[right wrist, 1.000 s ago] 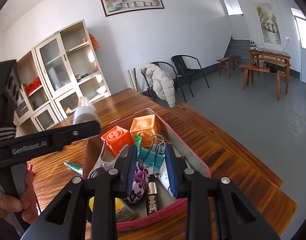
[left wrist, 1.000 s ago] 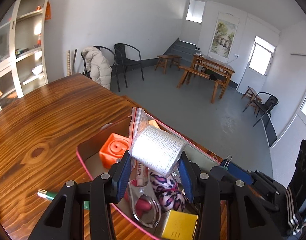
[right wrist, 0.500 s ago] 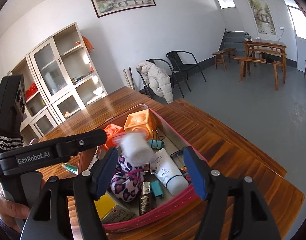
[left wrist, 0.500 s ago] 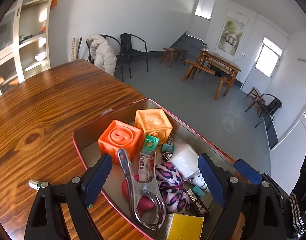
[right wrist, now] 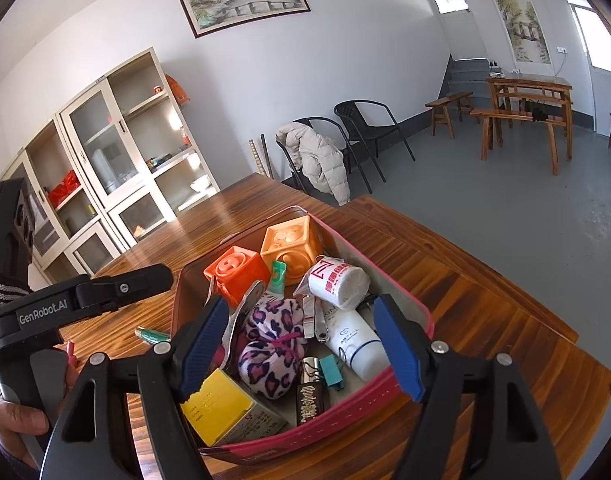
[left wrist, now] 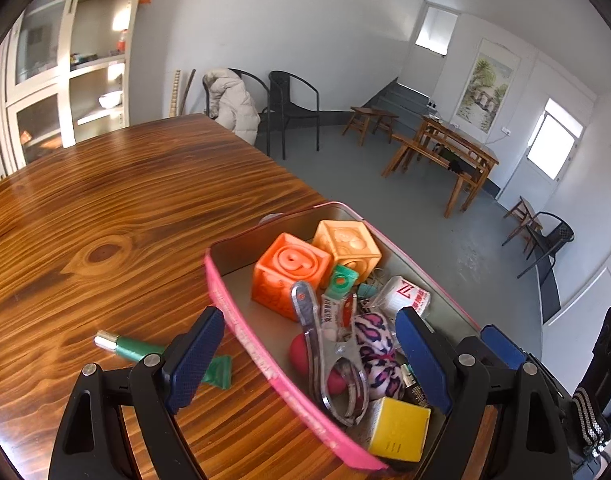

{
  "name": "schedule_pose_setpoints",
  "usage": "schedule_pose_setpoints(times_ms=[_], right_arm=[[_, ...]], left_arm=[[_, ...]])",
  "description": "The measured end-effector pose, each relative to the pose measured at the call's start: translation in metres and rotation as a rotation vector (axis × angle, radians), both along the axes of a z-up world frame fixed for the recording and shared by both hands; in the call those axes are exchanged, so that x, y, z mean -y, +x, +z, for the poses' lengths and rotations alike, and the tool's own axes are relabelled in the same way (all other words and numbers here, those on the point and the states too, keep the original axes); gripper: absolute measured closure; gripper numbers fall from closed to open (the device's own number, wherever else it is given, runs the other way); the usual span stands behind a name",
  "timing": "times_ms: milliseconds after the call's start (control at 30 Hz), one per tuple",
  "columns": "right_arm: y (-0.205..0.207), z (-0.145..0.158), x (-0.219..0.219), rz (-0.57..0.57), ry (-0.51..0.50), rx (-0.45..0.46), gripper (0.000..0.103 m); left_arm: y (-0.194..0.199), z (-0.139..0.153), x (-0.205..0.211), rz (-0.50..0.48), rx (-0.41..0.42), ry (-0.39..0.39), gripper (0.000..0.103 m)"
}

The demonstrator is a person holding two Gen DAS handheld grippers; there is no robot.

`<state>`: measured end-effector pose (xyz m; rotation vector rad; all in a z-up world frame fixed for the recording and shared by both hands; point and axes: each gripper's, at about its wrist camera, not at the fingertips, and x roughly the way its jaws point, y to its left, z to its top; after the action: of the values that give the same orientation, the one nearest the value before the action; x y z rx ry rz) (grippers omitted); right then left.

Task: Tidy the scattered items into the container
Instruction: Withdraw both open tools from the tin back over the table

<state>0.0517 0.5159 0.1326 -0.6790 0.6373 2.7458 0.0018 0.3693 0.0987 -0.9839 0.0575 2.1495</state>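
Pink container point(right wrist: 401, 312) sits on wood table point(left wrist: 105, 208), crammed w/ blocks, white roll point(right wrist: 339, 284), etc. Green tube point(left wrist: 139, 350) lies outside, just beside its wall. Left gripper point(left wrist: 309, 354) agape, straddling that wall; right gripper point(right wrist: 301, 348) jaws opening over contents, gripping nothing.

Open left gripper point(left wrist: 309, 354), pink container point(left wrist: 241, 320), green tube point(left wrist: 139, 350)

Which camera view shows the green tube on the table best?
The left wrist view: the green tube lies large beside the pink container, only its tail end hidden by a tool finger. In the right wrist view the tube is small and partly covered.
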Motion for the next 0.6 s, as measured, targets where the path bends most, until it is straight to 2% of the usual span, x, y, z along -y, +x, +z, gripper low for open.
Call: schedule_pose_setpoints(times_ms=[300, 600], right_arm=[[-0.016, 0.008, 0.035, 0.088, 0.018, -0.007, 0.024], [-0.041, 0.012, 0.103, 0.269, 0.045, 0.004, 0.024]], left_arm=[[-0.017, -0.009, 0.059, 0.128, 0.038, -0.004, 0.014], [-0.042, -0.004, 0.162, 0.323, 0.019, 0.004, 0.014]])
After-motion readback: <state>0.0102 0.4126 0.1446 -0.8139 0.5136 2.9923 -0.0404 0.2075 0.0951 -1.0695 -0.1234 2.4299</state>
